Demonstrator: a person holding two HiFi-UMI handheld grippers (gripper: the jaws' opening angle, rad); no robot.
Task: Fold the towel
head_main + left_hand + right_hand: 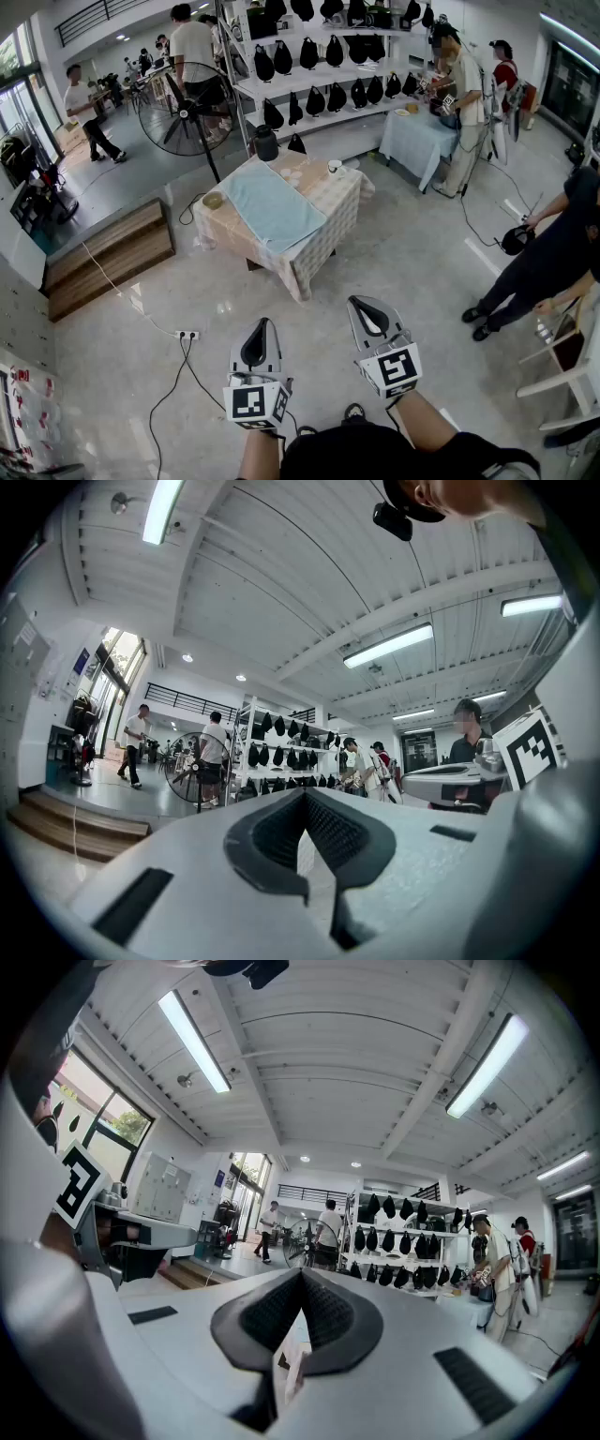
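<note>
Blue towel (277, 208) caught only in the head view, laid flat on the checked tabletop (328, 202), well apart from left tool (265, 330) and right tool (366, 314), both shown pressed together on nothing in the gripper views, ceiling lights (386, 645) seen there alone

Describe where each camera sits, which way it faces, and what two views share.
Head view: on the head, steeply down toward the towel and table; left gripper, right gripper, forearms show.
Left gripper view: on that gripper, level along its shut jaws toward the shelves.
Right gripper view: same on its gripper, jaws shut.
Shared: both gripper views show the fan and shelves.
</note>
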